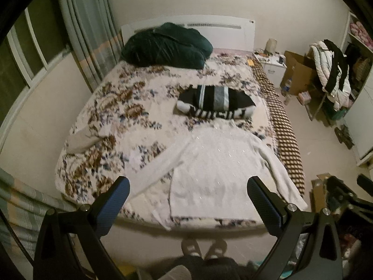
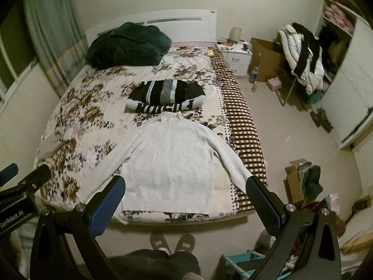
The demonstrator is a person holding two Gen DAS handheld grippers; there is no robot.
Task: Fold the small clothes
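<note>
While both grippers, left (image 1: 187,204) and right (image 2: 185,201), are held wide apart and empty, a white sweater (image 2: 172,163) is seen spread flat at the bed's (image 2: 77,107) foot edge, folded striped garment (image 2: 166,95) mid-bed.

Dim, yellowish indoor light; the left wrist view is motion-blurred, the right sharper. Fisheye bends the edges, with dark corners.

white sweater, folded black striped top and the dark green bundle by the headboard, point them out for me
white sweater (image 2: 167,156), right wrist view, middle of its chest panel
folded black striped top (image 2: 166,95), right wrist view, its grey stripe
dark green bundle (image 2: 126,45), right wrist view, centre of the heap
</note>
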